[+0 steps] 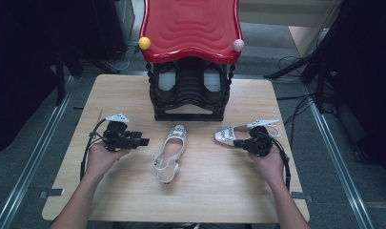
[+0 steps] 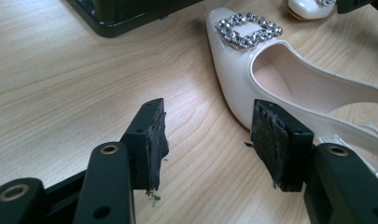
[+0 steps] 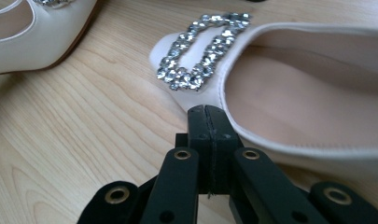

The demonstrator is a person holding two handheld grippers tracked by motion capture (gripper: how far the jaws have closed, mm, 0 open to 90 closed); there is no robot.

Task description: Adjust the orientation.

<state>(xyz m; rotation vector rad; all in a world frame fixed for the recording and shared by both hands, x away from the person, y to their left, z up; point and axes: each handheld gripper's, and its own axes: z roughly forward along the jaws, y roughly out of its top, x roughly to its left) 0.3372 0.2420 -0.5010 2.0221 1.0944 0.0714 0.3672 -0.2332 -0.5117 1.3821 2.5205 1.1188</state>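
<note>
Left hand-held gripper (image 2: 205, 140): your jaws stand wide apart and hold nothing; the near shoe (image 2: 280, 88) lies just beside the right-hand jaw in the left gripper view.
Right hand-held gripper (image 3: 209, 114): your jaws are pressed together with nothing between them, tips at the side wall of the far shoe (image 3: 289, 88), just behind its rhinestone buckle (image 3: 200, 49); whether they touch it, I cannot tell.
Shoes: both lie flat on the counter (image 1: 133, 191), in front of the black shoe rack (image 1: 189, 90) with its red top (image 1: 190, 26).
Step in hand: judging by the poses, you are about to pick up the shoes.
Doing it well: spread the right jaws before closing in, straddle the side wall rather than the buckle, and clamp gently so the upper does not crease.
Left side: slide across until one jaw sits inside the shoe, then close.
</note>
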